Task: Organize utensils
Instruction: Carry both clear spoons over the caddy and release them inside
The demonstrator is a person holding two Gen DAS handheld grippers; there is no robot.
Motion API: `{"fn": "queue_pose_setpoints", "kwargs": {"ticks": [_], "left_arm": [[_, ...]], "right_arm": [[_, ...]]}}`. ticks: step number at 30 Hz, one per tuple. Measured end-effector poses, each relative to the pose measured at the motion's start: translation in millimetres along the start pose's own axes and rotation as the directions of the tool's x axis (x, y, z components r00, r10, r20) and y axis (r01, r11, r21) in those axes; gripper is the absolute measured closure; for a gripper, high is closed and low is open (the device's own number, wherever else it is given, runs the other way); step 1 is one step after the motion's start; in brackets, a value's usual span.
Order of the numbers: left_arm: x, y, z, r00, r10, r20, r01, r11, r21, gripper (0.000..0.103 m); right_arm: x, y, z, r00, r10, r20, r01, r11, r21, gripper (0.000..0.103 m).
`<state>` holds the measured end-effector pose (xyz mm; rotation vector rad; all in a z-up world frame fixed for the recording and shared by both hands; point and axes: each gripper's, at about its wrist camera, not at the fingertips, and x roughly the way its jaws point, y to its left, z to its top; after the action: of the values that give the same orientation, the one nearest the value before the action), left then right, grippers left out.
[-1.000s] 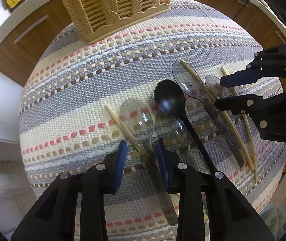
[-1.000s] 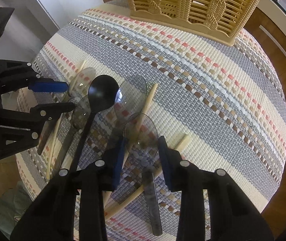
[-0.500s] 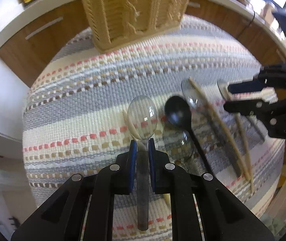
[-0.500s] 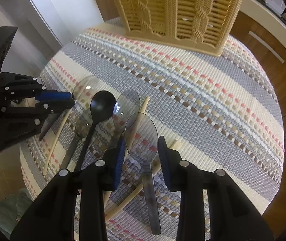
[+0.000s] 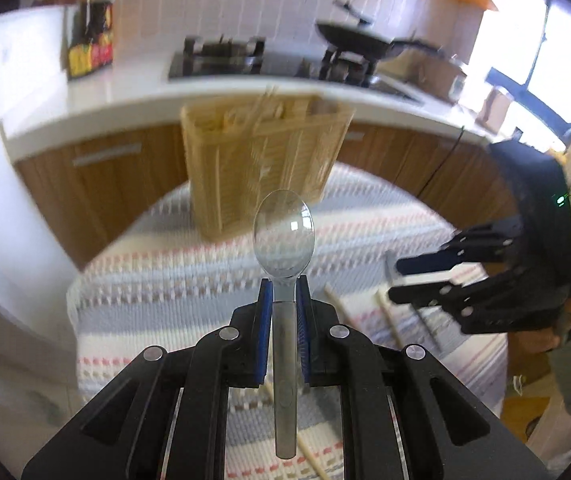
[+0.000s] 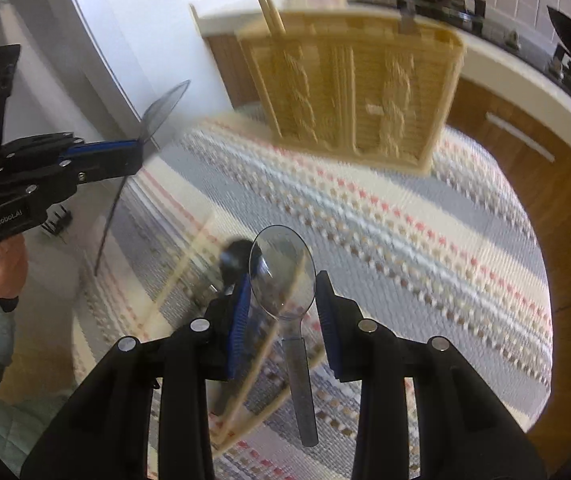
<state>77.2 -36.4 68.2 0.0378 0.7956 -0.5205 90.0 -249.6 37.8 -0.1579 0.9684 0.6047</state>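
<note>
L gripper (image 5: 284, 292) is nipped narrow on the neck of a clear spoon (image 5: 284, 236), bowl up and fwd, handle hanging back between the arms; a neck grip keeps the bowl free to go into the holder first or be flipped, I'd judge. R gripper (image 6: 283, 308) has a second clear spoon (image 6: 282, 280): jaws part-way in, pads against the sides of the bowl, handle trailing down toward the camera. The hold looks less secure, since a curved bowl could slip. Both spoons are in the air over the striped cloth (image 6: 405, 232), not resting on it. The wicker holder (image 6: 357, 92) stands at the far edge of the cloth, with chopsticks (image 6: 271, 10) already poking out of its left compartment, so spoons prob go in another slot. Left on the cloth at its near edge: a black spoon (image 6: 237, 258) and loose chopsticks (image 6: 181, 276), partly hidden and blurred behind the R gripper. Pose: both grippers tilt down and fwd toward the holder, L one to the left of the R, side by side, well apart. A hand (image 6: 5, 268) wraps the L grip handle. Next call: carry both across to the holder w/o clashing.
</note>
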Motion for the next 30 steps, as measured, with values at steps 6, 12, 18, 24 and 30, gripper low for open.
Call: {"fn": "queue_pose_setpoints", "kwargs": {"ticks": [6, 12, 18, 24, 30], "left_arm": [[-37.7, -3.7, 42.0, 0.983, -0.021, 0.180, 0.016, 0.999, 0.029, 0.093], [-58.4, -13.6, 81.7, 0.935, -0.012, 0.353, -0.005, 0.999, 0.049, 0.093], [-54.6, 4.0, 120.6, 0.888, 0.013, 0.460, 0.002, 0.999, -0.033, 0.093], [-30.2, 32.3, 137.1, 0.819, -0.024, 0.573, 0.090, 0.992, -0.087, 0.093], [7.0, 56.5, 134.3, 0.782, -0.013, 0.623, 0.119, 0.984, -0.129, 0.093]], "right_arm": [[-45.9, 7.9, 24.2, 0.961, 0.160, 0.227, -0.162, 0.987, -0.009, 0.073], [-90.9, 7.6, 65.1, 0.878, 0.207, 0.431, -0.220, 0.975, -0.020, 0.073], [-126.0, -14.2, 112.2, 0.785, 0.115, 0.609, -0.184, 0.982, 0.051, 0.073], [-127.3, -47.0, 152.8, 0.715, -0.027, 0.698, -0.091, 0.987, 0.132, 0.073], [-100.1, -68.3, 173.6, 0.688, -0.196, 0.699, 0.080, 0.978, 0.195, 0.073]]}}
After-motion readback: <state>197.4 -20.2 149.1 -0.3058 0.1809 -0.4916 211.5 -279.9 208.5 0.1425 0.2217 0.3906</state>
